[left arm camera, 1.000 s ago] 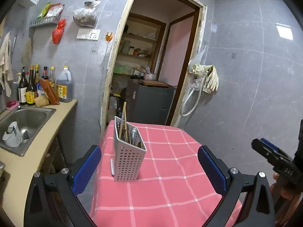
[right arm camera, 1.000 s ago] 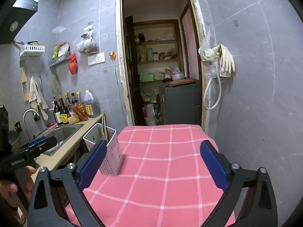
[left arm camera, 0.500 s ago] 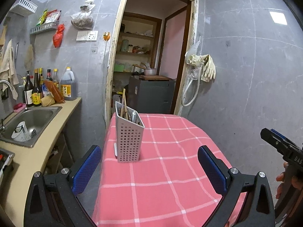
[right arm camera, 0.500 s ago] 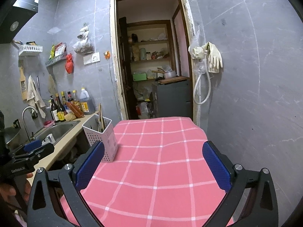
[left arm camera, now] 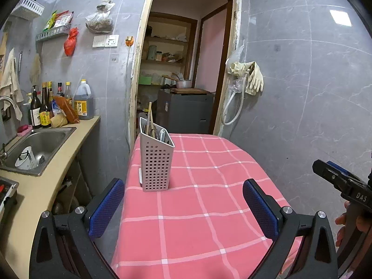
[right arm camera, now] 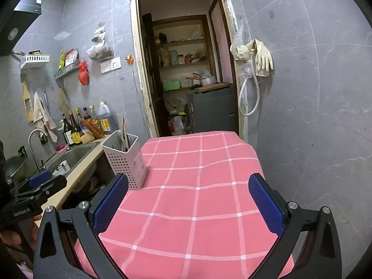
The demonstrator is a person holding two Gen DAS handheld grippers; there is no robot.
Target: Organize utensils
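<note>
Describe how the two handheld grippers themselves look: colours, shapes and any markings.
Both match. The left gripper and right gripper each have a black, angular frame with triangular cut-outs and silver bolts, carrying two flat fingers faced with textured blue pads. Seen from the opposite camera, the right gripper's body shows white lettering "DAS" and the left one's "GenRobot.AI". Bare fingers grip the handles; no cables or sleeves show.
</note>
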